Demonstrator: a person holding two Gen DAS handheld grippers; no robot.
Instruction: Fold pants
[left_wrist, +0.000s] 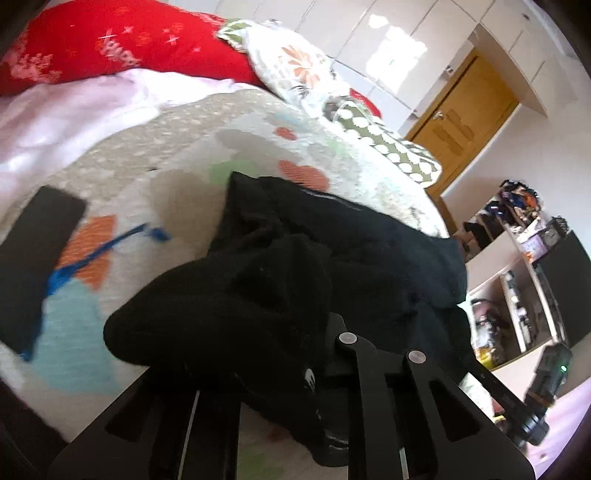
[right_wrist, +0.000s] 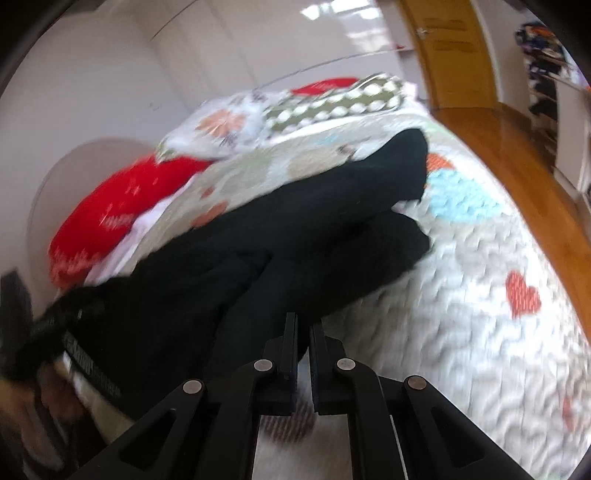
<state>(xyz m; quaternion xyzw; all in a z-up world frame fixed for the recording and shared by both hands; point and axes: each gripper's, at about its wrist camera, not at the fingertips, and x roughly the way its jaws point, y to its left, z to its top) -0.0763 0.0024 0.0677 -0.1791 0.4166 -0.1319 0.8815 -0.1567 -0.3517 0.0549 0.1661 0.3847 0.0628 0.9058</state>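
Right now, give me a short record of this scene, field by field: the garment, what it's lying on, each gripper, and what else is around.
garment: black pants, bunched, both legs visible side by side in the right wrist view
surface: patterned quilt on a bed
left gripper: fingertips buried in the black fabric, apparently shut on it
right gripper: jaws almost together at the pants' edge; grip on fabric unclear
nearby: red pillow, floral pillow, wooden door
fold state: not yet folded

Left gripper (left_wrist: 295, 354) tips under pants (left_wrist: 332, 251)
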